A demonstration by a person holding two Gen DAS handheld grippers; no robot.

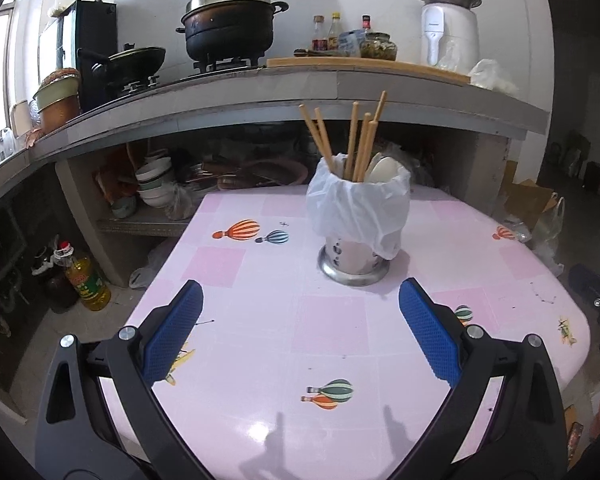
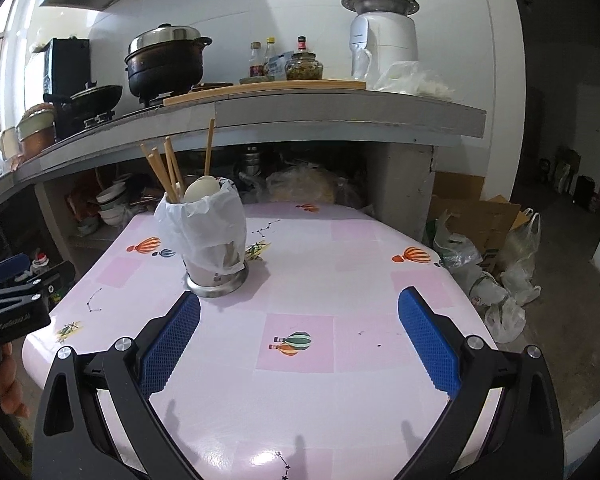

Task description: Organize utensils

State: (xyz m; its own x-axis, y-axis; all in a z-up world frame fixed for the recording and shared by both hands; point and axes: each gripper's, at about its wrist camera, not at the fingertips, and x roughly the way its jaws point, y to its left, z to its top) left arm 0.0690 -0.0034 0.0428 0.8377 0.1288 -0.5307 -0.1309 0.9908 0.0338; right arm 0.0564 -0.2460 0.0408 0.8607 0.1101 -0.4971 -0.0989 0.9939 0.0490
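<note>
chopsticks' (image 1: 350,140) lower ends hidden in bag-lined holder (image 1: 356,208); spoon (image 2: 200,194) handle hidden

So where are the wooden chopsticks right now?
The wooden chopsticks stand in the plastic-lined steel holder on the pink table, beside a white spoon.

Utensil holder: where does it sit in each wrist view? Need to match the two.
Left wrist: the utensil holder stands right of centre, just beyond and between the open left gripper fingertips.
Right wrist: holder is left of centre, just past the open right gripper's left fingertip.
Shared landmark: the black pot on the stove behind.
</note>
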